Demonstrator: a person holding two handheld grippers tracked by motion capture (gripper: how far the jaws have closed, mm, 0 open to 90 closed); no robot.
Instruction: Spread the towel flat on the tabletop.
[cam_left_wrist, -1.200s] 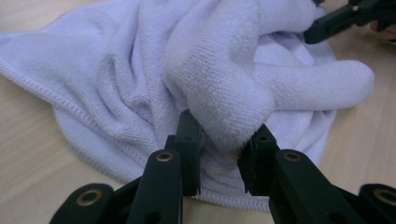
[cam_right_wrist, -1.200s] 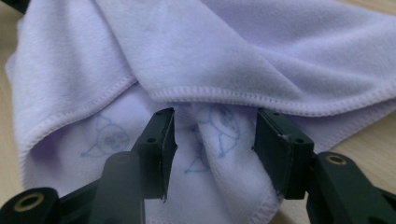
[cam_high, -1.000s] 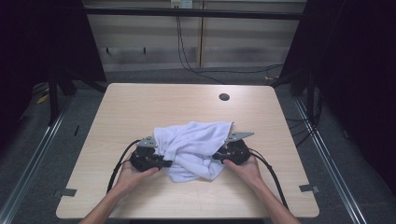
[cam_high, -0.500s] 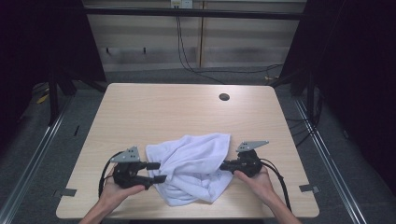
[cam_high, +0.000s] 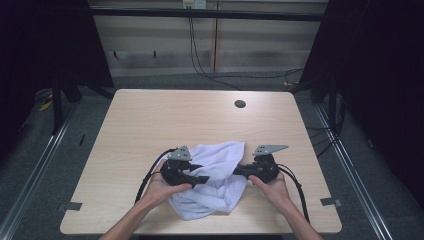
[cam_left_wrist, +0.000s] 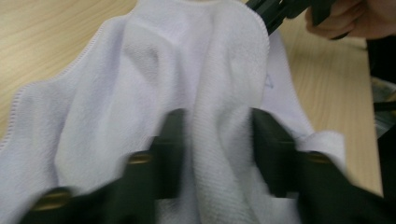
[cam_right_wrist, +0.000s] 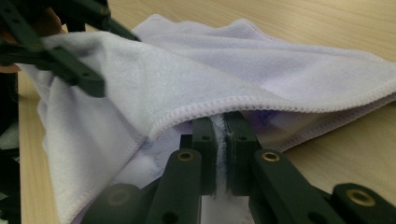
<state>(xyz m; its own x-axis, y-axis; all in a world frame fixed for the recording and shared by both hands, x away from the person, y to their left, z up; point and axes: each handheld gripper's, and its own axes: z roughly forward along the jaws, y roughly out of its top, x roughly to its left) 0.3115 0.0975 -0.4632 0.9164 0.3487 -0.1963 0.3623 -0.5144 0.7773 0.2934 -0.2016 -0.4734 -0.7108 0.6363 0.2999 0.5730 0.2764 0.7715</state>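
Pale wood bench (cam_high: 150, 125) carries your white towel (cam_high: 220, 170), bunched near the front edge. Your right gripper (cam_right_wrist: 220, 140) has its fingers clamped on a hem; your left gripper (cam_left_wrist: 217, 149) straddles a fold, fingers spread. Pull now and the left side may slip free.
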